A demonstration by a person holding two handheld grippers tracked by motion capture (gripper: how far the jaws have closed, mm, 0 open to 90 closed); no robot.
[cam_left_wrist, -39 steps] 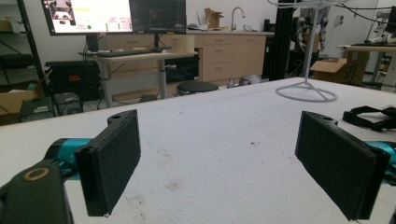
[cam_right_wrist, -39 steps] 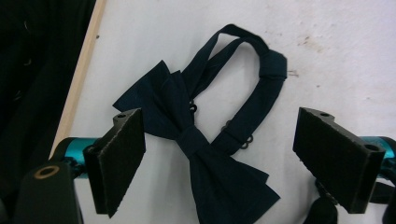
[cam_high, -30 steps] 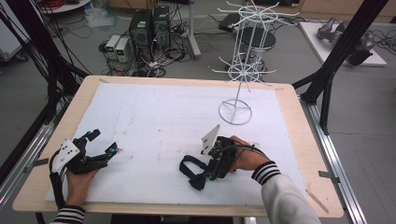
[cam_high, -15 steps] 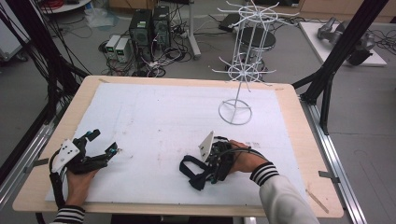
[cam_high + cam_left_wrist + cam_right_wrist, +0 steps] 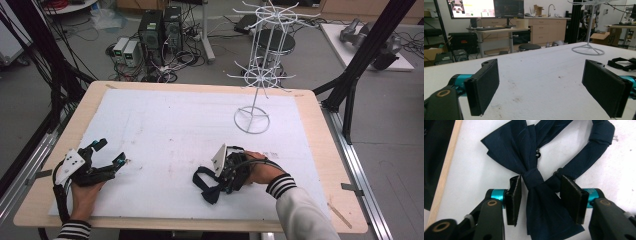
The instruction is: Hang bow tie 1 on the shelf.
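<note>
A dark navy bow tie (image 5: 531,150) with a looped strap lies on the white mat (image 5: 175,120) near the front middle of the table; its strap (image 5: 620,60) also shows from the left. My right gripper (image 5: 541,185) points down at it, one jaw on each side of the knot. The jaws have just been closing, and a thin gap still shows beside the pads. From above, the right gripper (image 5: 214,182) sits over the bow tie (image 5: 204,186). My left gripper (image 5: 111,151) rests at the front left, jaws wide apart and empty (image 5: 541,70).
A white wire hanger stand (image 5: 252,120) rises at the back right of the mat, also seen far off (image 5: 587,50). The wooden table edge (image 5: 446,170) runs close beside the bow tie. Computers and cables lie on the floor behind the table.
The right gripper's jaws have narrowed around the bow tie's knot, and the hand has shifted slightly. The left gripper has stayed put.
</note>
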